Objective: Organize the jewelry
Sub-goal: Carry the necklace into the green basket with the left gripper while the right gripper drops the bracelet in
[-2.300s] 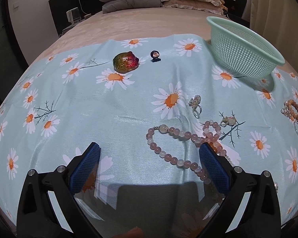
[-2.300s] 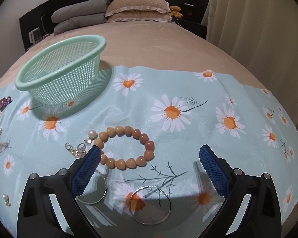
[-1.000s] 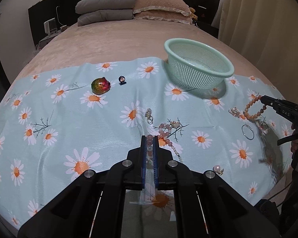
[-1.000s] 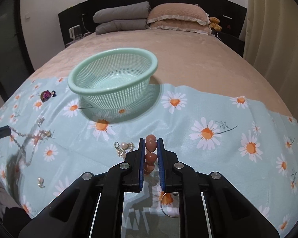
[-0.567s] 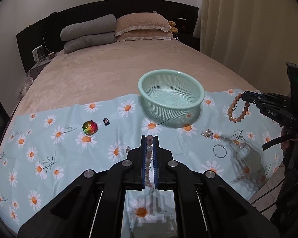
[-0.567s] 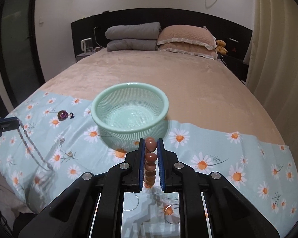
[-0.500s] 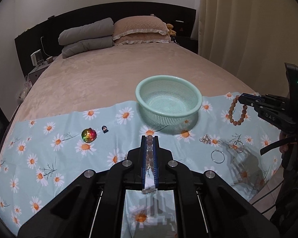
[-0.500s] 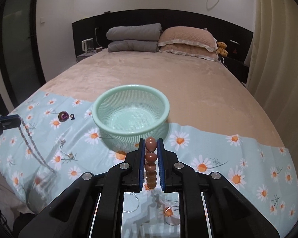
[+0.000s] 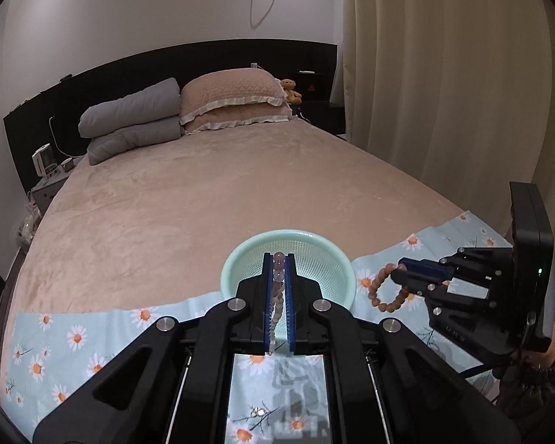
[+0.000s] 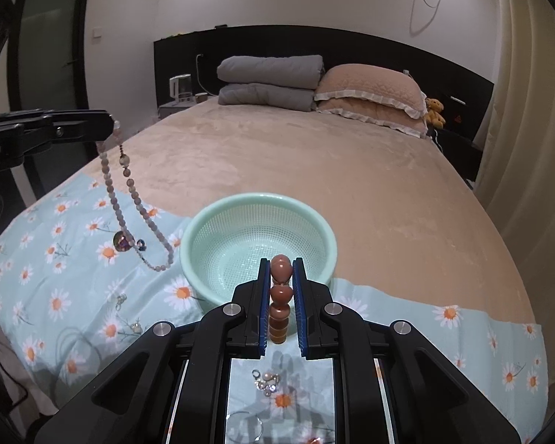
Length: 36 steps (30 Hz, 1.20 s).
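Left gripper [image 9: 278, 259] clamped on a long pale pink bead necklace [image 10: 129, 199], right gripper [image 10: 281, 264] pinching a brown heart-bead bracelet [image 10: 279, 296], both above a mint-green mesh plastic basket [image 10: 259, 236] at the daisy-print cloth's [image 10: 55, 277] far edge.

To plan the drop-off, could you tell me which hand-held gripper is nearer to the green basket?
Right. The right hand-held gripper, clamping the brown bracelet, is just off the basket's rim; the left hand-held gripper, dangling the pink necklace, hangs higher, farther left.

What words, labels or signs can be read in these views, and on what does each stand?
"ootAI": white, cut off by the frame edge, on the left gripper's body, which holds the pink necklace.
Lettering on the right gripper, which holds the brown bracelet: too blurred to read.
Red triangle sign on the headboard: wordless.
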Tool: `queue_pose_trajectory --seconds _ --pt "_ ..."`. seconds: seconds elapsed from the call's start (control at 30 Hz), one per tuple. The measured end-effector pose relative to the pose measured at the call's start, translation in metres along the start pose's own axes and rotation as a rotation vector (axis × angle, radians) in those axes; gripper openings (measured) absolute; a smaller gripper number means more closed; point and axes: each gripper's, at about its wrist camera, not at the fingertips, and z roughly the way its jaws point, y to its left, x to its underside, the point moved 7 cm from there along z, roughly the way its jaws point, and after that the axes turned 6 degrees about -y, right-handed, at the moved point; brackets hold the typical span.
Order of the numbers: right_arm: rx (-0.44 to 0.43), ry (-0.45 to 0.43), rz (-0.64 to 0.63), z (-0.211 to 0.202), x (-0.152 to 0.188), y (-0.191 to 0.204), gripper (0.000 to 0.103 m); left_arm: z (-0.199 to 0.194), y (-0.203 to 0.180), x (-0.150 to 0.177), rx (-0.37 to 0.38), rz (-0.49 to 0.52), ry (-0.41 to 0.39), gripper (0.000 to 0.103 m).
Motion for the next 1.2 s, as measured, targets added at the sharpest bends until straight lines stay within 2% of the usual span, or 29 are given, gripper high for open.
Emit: queue_pose_trajectory --seconds 0.1,0.23,0.47,0.63,0.97,1.0,1.03,1.07,1.1,1.13,1.2 --pt "-0.002 -0.008 0.004 0.012 -0.009 -0.005 0.011 0.025 0.001 -0.004 -0.002 -0.001 0.017 0.006" --pt "-0.014 0.004 0.008 0.035 -0.009 -0.008 0.012 0.061 0.001 0.01 0.005 -0.002 0.057 0.006" --pt "-0.051 0.064 0.068 0.08 0.019 -0.008 0.012 0.116 0.004 0.068 0.019 -0.024 0.201 0.006" --pt "-0.057 0.125 0.087 0.106 0.043 -0.006 0.012 0.128 0.005 0.099 0.029 -0.026 0.26 0.006" --pt "-0.045 0.145 0.098 0.112 0.055 -0.009 0.015 0.131 0.005 0.115 0.019 -0.025 0.286 0.007" --pt "-0.044 0.146 0.1 0.111 0.055 -0.01 0.015 0.13 0.006 0.116 0.019 -0.029 0.286 0.011" --pt "-0.037 0.147 0.102 0.11 0.056 -0.011 0.018 0.129 0.008 0.116 0.015 -0.034 0.285 0.026" --pt "-0.025 0.146 0.103 0.109 0.056 -0.013 0.021 0.127 0.01 0.117 0.005 -0.036 0.279 0.036" --pt "-0.007 0.142 0.106 0.106 0.056 -0.016 0.034 0.124 0.012 0.116 -0.009 -0.036 0.268 0.056" --pt "0.013 0.135 0.113 0.103 0.056 -0.019 0.055 0.12 0.015 0.117 -0.023 -0.038 0.259 0.064" --pt "0.034 0.112 0.131 0.096 0.054 -0.026 0.064 0.114 0.018 0.121 -0.029 -0.046 0.263 0.066"
